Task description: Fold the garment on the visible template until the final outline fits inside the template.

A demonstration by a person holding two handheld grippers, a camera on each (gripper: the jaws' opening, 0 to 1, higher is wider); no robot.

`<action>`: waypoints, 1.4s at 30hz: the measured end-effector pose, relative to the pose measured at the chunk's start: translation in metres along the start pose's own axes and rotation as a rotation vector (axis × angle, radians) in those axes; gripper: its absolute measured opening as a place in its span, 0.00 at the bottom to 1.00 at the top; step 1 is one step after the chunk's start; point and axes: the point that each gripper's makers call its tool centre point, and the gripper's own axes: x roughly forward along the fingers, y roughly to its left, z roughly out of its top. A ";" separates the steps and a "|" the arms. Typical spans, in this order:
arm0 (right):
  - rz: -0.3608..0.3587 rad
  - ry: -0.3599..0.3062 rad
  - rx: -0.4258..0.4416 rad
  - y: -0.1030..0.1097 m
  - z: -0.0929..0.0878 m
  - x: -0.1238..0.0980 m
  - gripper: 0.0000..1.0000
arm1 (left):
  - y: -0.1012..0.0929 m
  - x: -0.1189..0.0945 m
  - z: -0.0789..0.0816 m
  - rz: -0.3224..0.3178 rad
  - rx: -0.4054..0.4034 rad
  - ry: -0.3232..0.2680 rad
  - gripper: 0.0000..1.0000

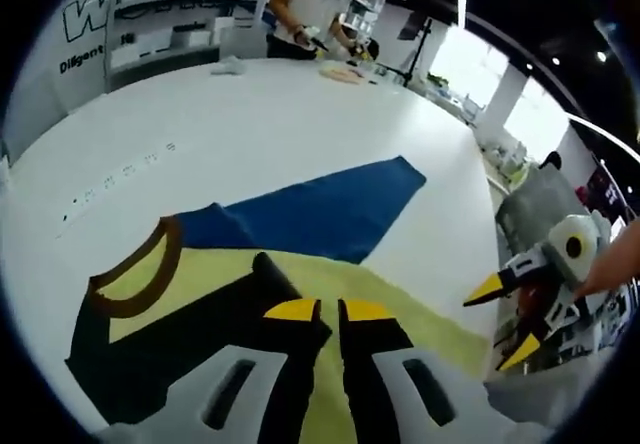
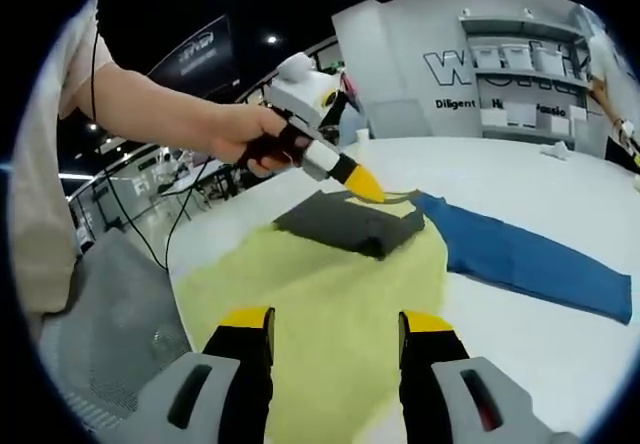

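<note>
Yellow cloth garment with black sleeve (image 2: 330,274) spread at frame centre, blue template sheet (image 2: 530,259) extending right; left gripper (image 2: 362,184) closed at black sleeve, grasp uncertain; right gripper (image 2: 335,329) wide open, empty, nearer bottom yellow edge.

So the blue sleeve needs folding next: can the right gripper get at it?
Probably yes: the right gripper is open above the yellow body, and the blue sleeve lies flat on the white table, uncovered.

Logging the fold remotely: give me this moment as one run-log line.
left hand-held gripper: shut, low over the garment | right hand-held gripper: open above yellow panel | blue sleeve: spread flat on white table | fold: unfinished
</note>
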 end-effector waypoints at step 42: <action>-0.026 0.011 0.010 -0.010 -0.008 -0.010 0.46 | 0.008 0.039 -0.035 0.008 -0.264 0.100 0.04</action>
